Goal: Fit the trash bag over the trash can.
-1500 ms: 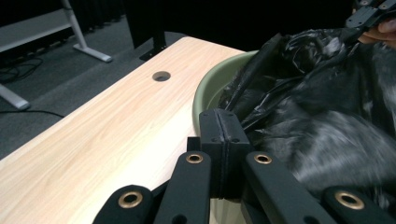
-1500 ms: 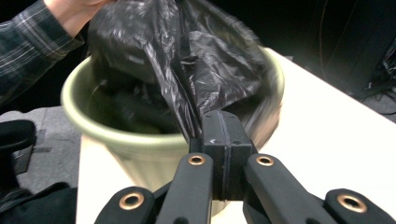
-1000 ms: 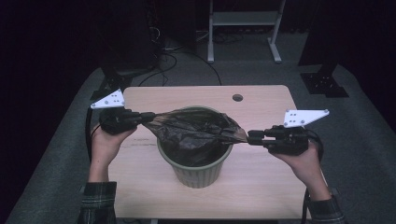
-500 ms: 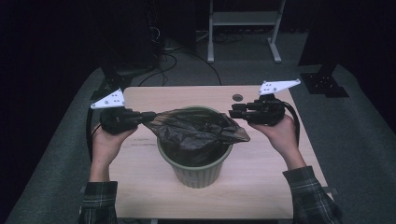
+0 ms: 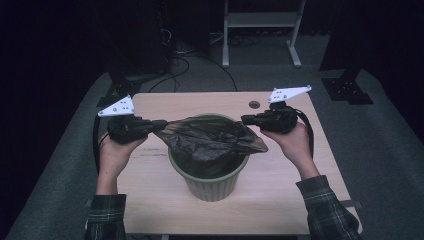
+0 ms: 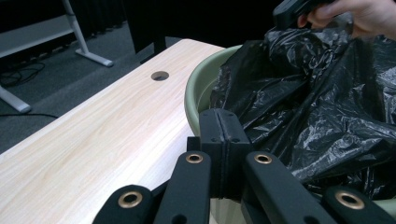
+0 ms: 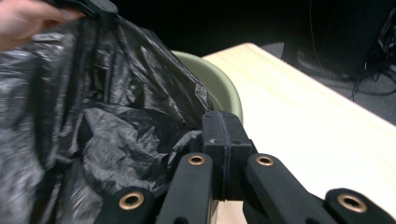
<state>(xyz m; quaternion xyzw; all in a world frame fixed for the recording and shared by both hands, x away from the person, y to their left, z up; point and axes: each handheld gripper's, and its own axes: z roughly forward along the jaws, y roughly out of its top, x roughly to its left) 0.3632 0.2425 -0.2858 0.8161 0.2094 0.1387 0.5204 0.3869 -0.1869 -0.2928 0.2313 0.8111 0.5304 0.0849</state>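
Black bag (image 5: 212,142) pinched, both tools.

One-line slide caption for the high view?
Both tongs, left and right, hold a black bag over a green bin.

Black bag (image 5: 212,140), green bin (image 5: 212,182)

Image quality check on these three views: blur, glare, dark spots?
High view: dim, surroundings nearly black, bin and table readable. Left gripper view: sharp, highlights on the black bag. Right gripper view: bag soft at left, other hand overexposed and blurred.
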